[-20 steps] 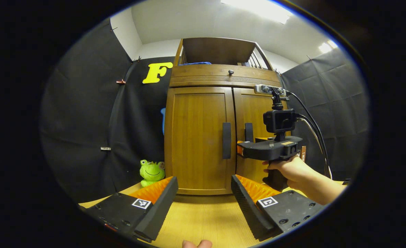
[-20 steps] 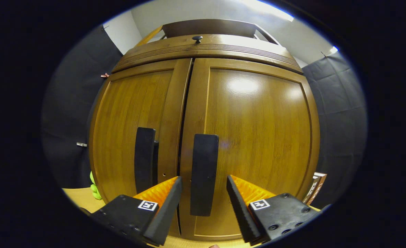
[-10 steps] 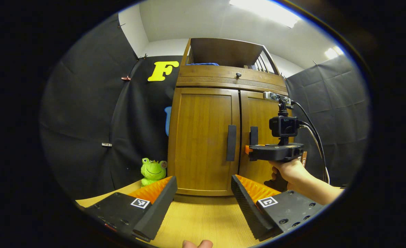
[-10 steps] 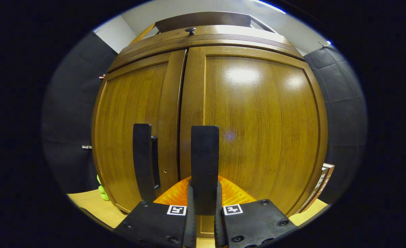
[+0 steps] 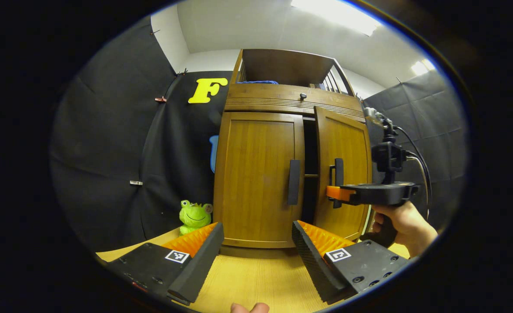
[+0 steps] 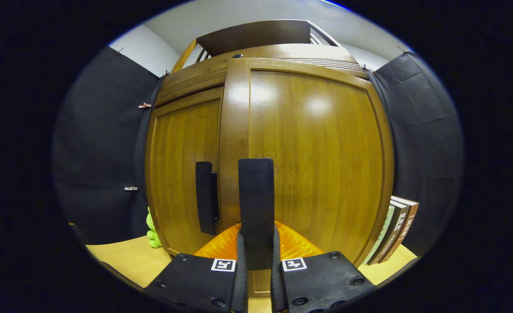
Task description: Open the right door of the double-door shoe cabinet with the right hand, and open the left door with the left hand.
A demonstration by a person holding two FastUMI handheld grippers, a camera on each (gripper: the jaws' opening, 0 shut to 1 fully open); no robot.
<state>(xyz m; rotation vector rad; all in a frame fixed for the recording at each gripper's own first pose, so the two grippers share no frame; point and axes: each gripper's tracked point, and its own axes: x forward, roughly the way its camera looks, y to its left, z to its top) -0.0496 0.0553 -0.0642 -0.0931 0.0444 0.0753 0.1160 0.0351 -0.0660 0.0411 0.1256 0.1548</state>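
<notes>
Two doors belong to the brown wooden shoe cabinet [image 5: 291, 130], which stands at the back of the light wooden desk [image 5: 256, 278]. On the far left, a green plush frog [image 5: 194, 216] sits on the desk beside the cabinet. Next comes the left wooden door [image 5: 258, 178], which is closed, and its flat black vertical handle [image 5: 294, 181] is free. The left gripper [image 5: 258, 252] hovers low above the desk, well apart from this door, with its jaws wide open and nothing between them.

Further right, a dark gap shows between the doors, because the right wooden door [image 5: 343, 174] already stands partly open. The right gripper [image 6: 257, 278] has its jaws closed tightly on the black vertical handle of the right door [image 6: 256, 208], low on the bar. A hand [image 5: 402, 221] holds this gripper from behind. Some upright books [image 6: 391, 230] stand at the right side of the cabinet.

I judge that the step in hand is to swing the right door fully open. To do it well, the pull should follow the curve of the hinge, and the grip should turn with the door, so the handle does not slip out. The door may meet the books, so slow movement is better.
</notes>
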